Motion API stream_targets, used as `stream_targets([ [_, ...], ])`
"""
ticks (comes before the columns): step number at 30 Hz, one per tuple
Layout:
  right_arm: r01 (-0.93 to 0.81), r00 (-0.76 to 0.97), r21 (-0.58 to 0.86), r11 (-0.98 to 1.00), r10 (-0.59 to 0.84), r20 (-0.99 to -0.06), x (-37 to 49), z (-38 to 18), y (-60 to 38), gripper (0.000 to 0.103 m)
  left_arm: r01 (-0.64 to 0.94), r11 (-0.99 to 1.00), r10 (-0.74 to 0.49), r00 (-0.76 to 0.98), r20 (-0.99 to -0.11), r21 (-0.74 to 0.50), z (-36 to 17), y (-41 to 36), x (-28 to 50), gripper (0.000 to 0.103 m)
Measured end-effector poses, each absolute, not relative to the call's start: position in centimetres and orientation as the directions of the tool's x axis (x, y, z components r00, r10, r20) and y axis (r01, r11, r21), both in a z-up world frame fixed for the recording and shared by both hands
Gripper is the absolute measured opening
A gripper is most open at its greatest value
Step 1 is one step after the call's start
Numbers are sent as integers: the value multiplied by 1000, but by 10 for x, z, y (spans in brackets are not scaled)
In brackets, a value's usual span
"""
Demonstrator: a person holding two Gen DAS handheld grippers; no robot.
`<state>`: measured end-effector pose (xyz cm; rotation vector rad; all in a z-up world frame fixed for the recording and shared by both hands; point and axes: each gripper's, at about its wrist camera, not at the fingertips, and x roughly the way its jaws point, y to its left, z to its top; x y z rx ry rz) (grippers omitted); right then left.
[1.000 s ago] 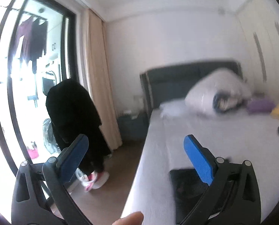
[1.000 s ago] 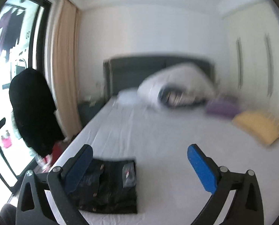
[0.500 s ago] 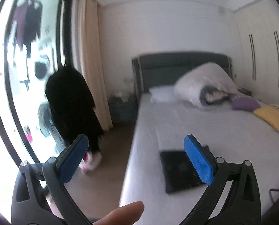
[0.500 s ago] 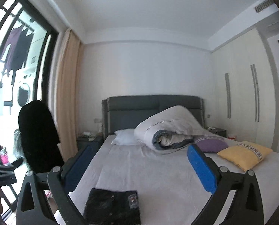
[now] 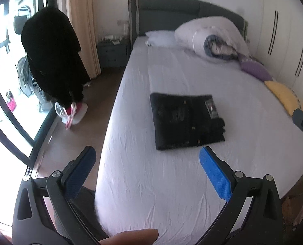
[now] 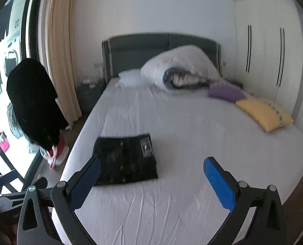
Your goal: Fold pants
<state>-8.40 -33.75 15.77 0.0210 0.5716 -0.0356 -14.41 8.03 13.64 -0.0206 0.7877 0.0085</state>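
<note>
Left wrist view: black pants (image 5: 187, 121) lie folded on the bed (image 5: 171, 183) at 12 o'clock. Left gripper (image 5: 147, 171) and right gripper (image 6: 151, 175) hover, jaws apart, empty. Likely soft, limp denim; best pinched at an edge.

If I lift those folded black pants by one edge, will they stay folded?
Probably not: the pants are soft stacked layers, so the lower ones would likely droop open. The denim-like cloth looks fairly heavy. Pushed, they'd likely drag and bunch the wrinkled sheet.
</note>
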Motion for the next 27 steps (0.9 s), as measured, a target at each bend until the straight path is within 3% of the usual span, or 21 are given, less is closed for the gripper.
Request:
stream_targets([
  [12,-2,766,-19,1000,-11,-642,-64,115,-322,103,-22,1000,2,659,-752,-16,86,78,-102,103],
  [27,-33,734,-23,999,8,-679,-62,105,-314,103,-25,999,0,645,-764,-21,82,79,-97,103],
])
